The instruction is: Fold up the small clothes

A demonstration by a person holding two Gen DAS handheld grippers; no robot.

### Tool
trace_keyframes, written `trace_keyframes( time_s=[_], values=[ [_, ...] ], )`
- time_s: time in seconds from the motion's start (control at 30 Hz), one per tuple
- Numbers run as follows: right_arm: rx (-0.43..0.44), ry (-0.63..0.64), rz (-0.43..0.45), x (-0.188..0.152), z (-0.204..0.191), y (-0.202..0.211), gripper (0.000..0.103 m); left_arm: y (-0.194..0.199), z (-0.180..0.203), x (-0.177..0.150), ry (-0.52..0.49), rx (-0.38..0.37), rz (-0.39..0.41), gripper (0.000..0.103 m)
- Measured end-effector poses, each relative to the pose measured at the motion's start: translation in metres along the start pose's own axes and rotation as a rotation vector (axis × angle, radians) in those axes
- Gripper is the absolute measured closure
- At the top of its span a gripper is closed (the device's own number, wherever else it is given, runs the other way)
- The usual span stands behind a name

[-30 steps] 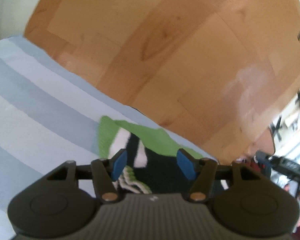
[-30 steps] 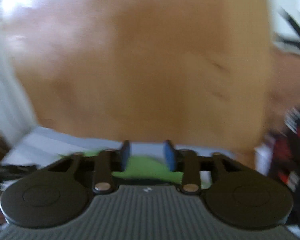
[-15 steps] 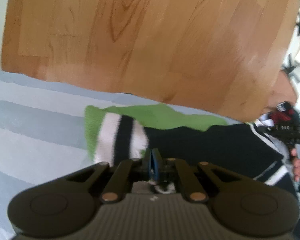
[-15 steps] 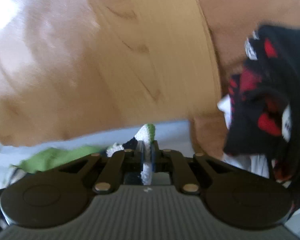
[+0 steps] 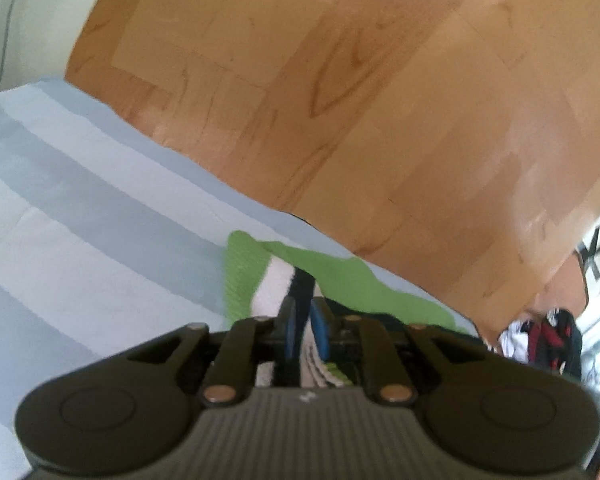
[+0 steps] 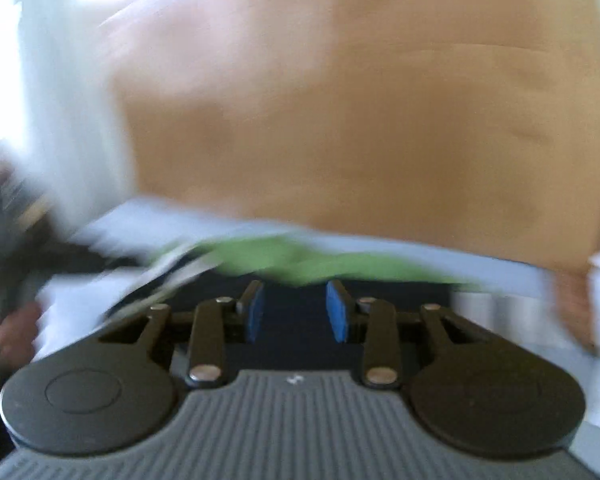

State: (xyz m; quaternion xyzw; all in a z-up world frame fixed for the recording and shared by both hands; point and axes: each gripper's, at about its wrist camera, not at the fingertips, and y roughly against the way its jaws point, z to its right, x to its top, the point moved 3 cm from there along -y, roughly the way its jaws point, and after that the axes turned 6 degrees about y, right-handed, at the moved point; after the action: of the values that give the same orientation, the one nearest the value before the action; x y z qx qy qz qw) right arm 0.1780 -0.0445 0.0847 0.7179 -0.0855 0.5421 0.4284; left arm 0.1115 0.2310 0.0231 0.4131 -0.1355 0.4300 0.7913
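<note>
A small garment, green (image 5: 340, 276) with white and black stripes, lies near the edge of a blue and grey striped sheet (image 5: 80, 208). My left gripper (image 5: 305, 326) is nearly shut, its blue pads pinching a fold of the striped cloth. In the blurred right wrist view the same garment (image 6: 284, 258) lies ahead, with dark cloth under my right gripper (image 6: 296, 312), which is open and holds nothing.
A wooden floor (image 5: 380, 100) lies beyond the sheet's edge. A heap of black, red and white clothes (image 5: 548, 340) sits at the far right in the left wrist view. The right wrist view is smeared by motion.
The right gripper has let go of the cloth, opened and swung back over the garment. The left gripper stays on the striped cloth, its pads slightly parted now.
</note>
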Motion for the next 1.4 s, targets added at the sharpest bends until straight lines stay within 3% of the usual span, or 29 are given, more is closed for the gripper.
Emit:
trace_keyframes(
  time_s=[0.07,0.2,0.23,0.3,0.57,0.63,0.7,0.73,0.87,1.0,1.1,1.2,1.23,1.27,1.3,1.37,1.4],
  values=[
    [0.060,0.073,-0.043,0.002,-0.031,-0.023,0.064,-0.001,-0.003,0.002,0.013,0.003,-0.004,0.086],
    [0.070,0.146,-0.081,0.002,-0.061,-0.063,0.063,-0.005,-0.003,0.002,0.010,-0.005,-0.030,0.083],
    [0.069,0.153,-0.093,0.005,-0.061,-0.069,0.068,-0.006,-0.003,0.001,0.006,-0.006,-0.037,0.083],
    [0.052,0.145,-0.103,0.007,-0.062,-0.073,0.093,-0.006,-0.003,0.000,0.006,-0.002,-0.044,0.083],
    [0.059,-0.197,0.168,0.045,-0.028,-0.056,0.093,0.007,-0.013,0.013,0.108,-0.039,0.003,0.081],
    [0.097,-0.185,0.112,0.040,-0.043,-0.079,0.093,0.011,-0.016,0.015,0.120,-0.036,0.017,0.080],
    [0.127,-0.124,-0.001,0.027,-0.061,-0.107,0.091,0.012,-0.018,0.017,0.126,-0.032,0.019,0.080],
    [0.133,-0.096,-0.066,0.020,-0.066,-0.116,0.085,0.012,-0.017,0.017,0.126,-0.033,0.018,0.080],
    [0.149,-0.131,-0.053,0.017,-0.048,-0.095,0.076,0.010,-0.009,0.014,0.091,-0.051,0.007,0.080],
    [0.031,-0.160,0.032,0.019,0.002,-0.044,0.076,0.008,0.013,0.003,0.001,-0.121,-0.007,0.080],
    [-0.116,-0.185,0.009,0.005,0.050,-0.016,0.076,0.002,0.032,-0.011,-0.100,-0.158,-0.035,0.080],
    [-0.319,-0.221,-0.101,-0.022,0.101,-0.012,0.080,-0.016,0.039,-0.026,-0.207,-0.061,-0.068,0.080],
    [-0.379,-0.247,-0.104,-0.033,0.120,-0.009,0.083,-0.025,0.037,-0.030,-0.232,0.004,-0.087,0.086],
    [-0.376,-0.304,-0.061,-0.040,0.137,-0.001,0.083,-0.030,0.034,-0.032,-0.253,0.029,-0.083,0.097],
    [-0.398,-0.385,-0.047,-0.047,0.151,0.005,0.085,-0.031,0.032,-0.031,-0.250,0.036,-0.077,0.097],
    [-0.442,-0.454,-0.035,-0.055,0.163,0.013,0.073,-0.030,0.026,-0.027,-0.206,0.018,-0.087,0.097],
    [-0.460,-0.451,-0.037,-0.058,0.162,0.016,0.062,-0.031,0.023,-0.026,-0.190,0.006,-0.090,0.097]
  ],
)
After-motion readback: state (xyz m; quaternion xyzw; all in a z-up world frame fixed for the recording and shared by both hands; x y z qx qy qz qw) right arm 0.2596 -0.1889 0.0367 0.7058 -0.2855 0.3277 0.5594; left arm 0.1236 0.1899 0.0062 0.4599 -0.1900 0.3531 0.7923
